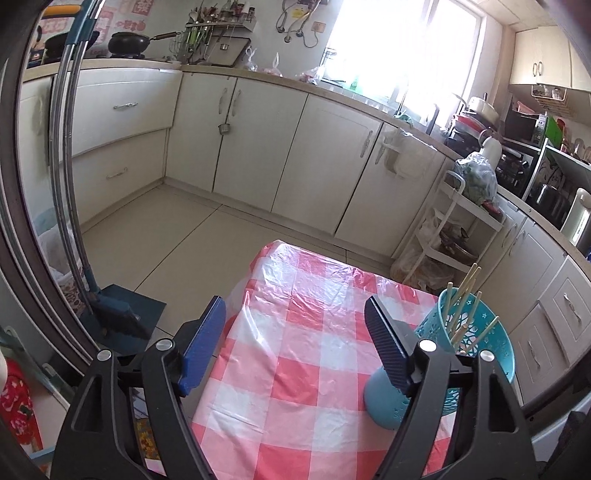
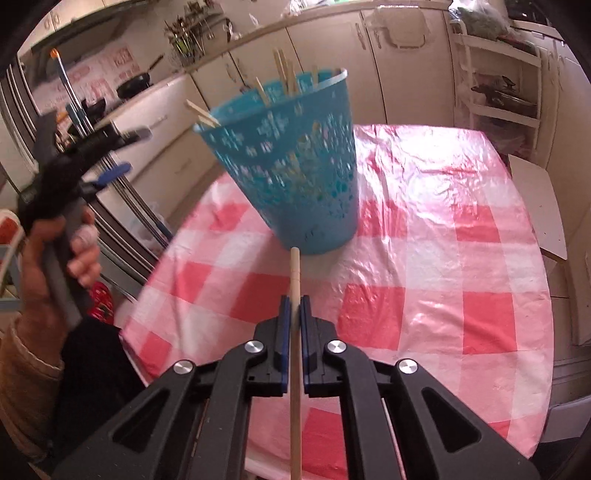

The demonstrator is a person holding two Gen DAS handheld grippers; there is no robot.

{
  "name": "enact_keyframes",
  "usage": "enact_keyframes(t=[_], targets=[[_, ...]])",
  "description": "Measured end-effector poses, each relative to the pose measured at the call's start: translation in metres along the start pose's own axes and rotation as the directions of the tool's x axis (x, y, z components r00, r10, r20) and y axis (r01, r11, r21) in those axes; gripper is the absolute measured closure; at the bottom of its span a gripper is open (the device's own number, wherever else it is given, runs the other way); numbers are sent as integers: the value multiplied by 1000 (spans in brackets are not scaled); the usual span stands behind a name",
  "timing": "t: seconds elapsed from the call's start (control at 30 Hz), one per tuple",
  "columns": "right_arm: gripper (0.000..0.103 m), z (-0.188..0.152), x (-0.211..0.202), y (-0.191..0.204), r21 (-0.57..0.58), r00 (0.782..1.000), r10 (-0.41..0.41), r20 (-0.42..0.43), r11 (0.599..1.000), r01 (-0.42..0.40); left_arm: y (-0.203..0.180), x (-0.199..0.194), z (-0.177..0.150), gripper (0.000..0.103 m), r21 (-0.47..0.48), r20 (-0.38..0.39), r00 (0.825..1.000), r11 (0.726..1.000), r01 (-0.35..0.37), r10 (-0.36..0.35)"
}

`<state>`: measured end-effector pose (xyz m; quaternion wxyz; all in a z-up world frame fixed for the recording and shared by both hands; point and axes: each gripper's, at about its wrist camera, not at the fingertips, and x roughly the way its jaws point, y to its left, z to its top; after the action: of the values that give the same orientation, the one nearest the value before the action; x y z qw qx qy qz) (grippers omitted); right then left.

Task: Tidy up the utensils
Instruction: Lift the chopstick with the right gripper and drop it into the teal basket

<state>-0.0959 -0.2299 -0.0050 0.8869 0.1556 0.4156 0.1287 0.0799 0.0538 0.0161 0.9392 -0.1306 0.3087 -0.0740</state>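
Right tongs (image 2: 294, 306) pinch a chopstick (image 2: 294, 273), pads pressed against its shaft partway along, so the tip pokes forward toward the cup (image 2: 288, 166). That grip looks chosen for aiming: with a free length ahead of the pads, the stick can be steered over the rim and let go.

The cup, a teal perforated holder, stands on the bench (image 2: 424, 258) just beyond the chopstick's tip, already bristling with other chopsticks (image 2: 284, 74) leaning every way. It seems to lean a little in the right view, though that may only be the fisheye and blur.

Left tongs (image 1: 295, 325) are spread wide, gripping nothing, with the cup just to their right and the plastic-covered check cloth below. In the right view they hang left of the cup, held off the bench, likely keeping out of the way or ready to steady the cup.

No brand or label reads on cup or chopsticks. Far behind the cup, pink wall decorations (image 1: 138, 7) carry characters, too blurred to read.

The job looks well along; this stick goes in next.
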Motion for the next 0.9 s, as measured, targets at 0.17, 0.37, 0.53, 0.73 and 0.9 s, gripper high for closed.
enact_keyframes(t=[0.17, 0.37, 0.53, 0.73, 0.9], targets=[[97, 41, -34, 16, 31, 984, 124, 127, 991, -128, -3, 4, -4, 28, 19, -14, 1000, 1000, -7, 7], [97, 108, -56, 43, -25, 943, 113, 314, 994, -111, -7, 6, -7, 27, 31, -27, 1000, 999, -5, 6], [97, 163, -49, 51, 19, 873, -1, 487, 1000, -10, -14, 5, -9, 26, 61, -26, 1000, 998, -2, 3], [97, 189, -13, 47, 74, 818, -141, 557, 990, 120, -20, 4, -10, 24, 87, -25, 1000, 996, 2, 0], [97, 186, 15, 39, 64, 832, -189, 522, 981, 182, -20, 4, -9, 23, 85, -31, 999, 996, 11, -8]])
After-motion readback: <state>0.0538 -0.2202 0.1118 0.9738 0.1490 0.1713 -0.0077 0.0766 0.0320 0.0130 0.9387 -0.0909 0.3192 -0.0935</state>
